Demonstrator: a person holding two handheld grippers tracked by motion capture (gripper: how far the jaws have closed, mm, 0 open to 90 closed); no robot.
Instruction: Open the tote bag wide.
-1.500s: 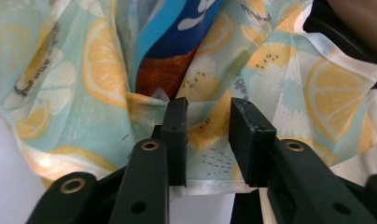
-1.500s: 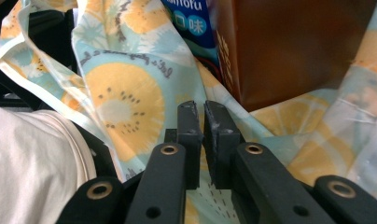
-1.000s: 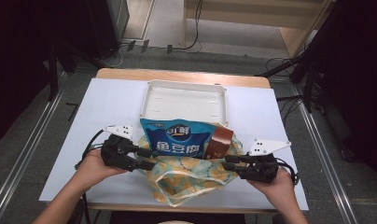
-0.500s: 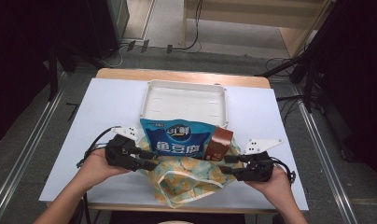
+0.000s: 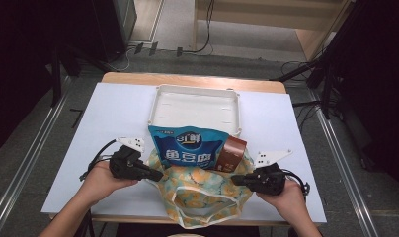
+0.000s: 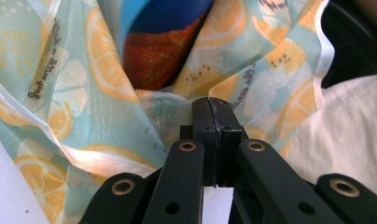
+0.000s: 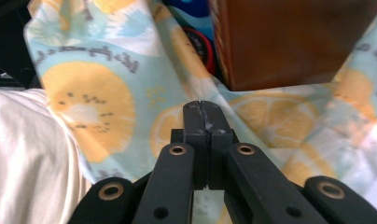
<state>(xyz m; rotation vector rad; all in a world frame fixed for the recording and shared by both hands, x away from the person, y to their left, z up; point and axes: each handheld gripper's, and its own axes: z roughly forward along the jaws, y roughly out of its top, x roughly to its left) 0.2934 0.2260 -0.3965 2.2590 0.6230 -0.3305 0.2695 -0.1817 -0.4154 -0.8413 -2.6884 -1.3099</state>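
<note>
At the left, the left gripper (image 5: 155, 175) sat at the left edge of the lemon-print fabric bag (image 5: 200, 190), its jaws having just closed, pressed together with the cloth pinched between them. The bag lay at the near edge of the table (image 5: 108, 113), holding a blue snack packet (image 5: 190, 148) and a brown carton (image 5: 230, 154) that stuck out towards a white tray (image 5: 195, 106). At the right, the right gripper (image 5: 235, 180) had likewise just closed, clamped on the bag's right edge.
</note>
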